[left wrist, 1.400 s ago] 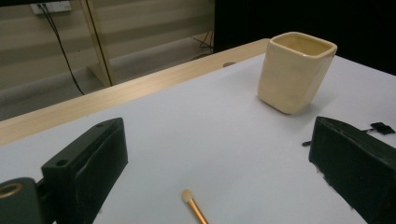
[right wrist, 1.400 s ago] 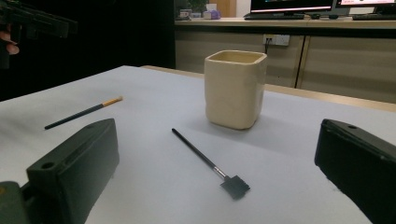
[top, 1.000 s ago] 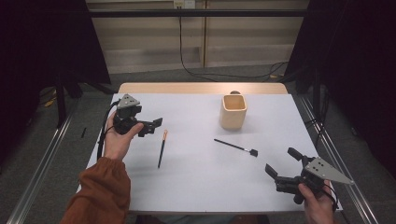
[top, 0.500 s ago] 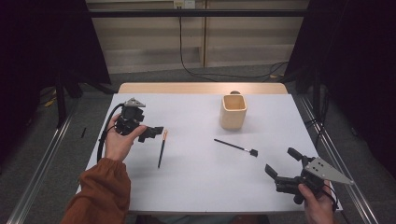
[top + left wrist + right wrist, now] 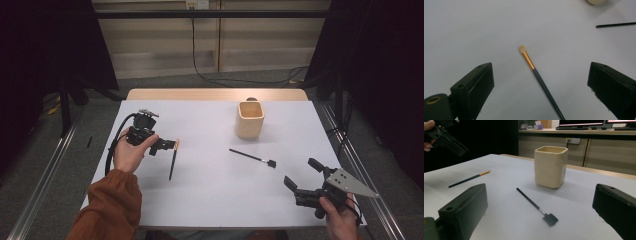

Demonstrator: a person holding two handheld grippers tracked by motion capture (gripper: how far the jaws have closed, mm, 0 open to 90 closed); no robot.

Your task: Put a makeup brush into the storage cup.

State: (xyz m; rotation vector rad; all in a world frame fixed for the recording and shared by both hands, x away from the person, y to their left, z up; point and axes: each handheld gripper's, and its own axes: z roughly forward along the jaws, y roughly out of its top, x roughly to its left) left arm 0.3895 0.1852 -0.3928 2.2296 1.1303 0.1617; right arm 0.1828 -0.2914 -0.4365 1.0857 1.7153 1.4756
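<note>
High view showed the white-covered bench carrying everything. A cream square-sided ceramic cup stood upright near the far edge, mouth up, probably there to receive the brushes. The left tool hovered with jaws spread wide just over the ferrule end of a slim dark-handled brush with a gold ferrule and pale tip, which lay flat left of centre, evidently lined up for a grasp. The right tool, also wide and empty, waited near the near right corner, facing a thin black brush with a square flat head lying between it and the cup.
</note>
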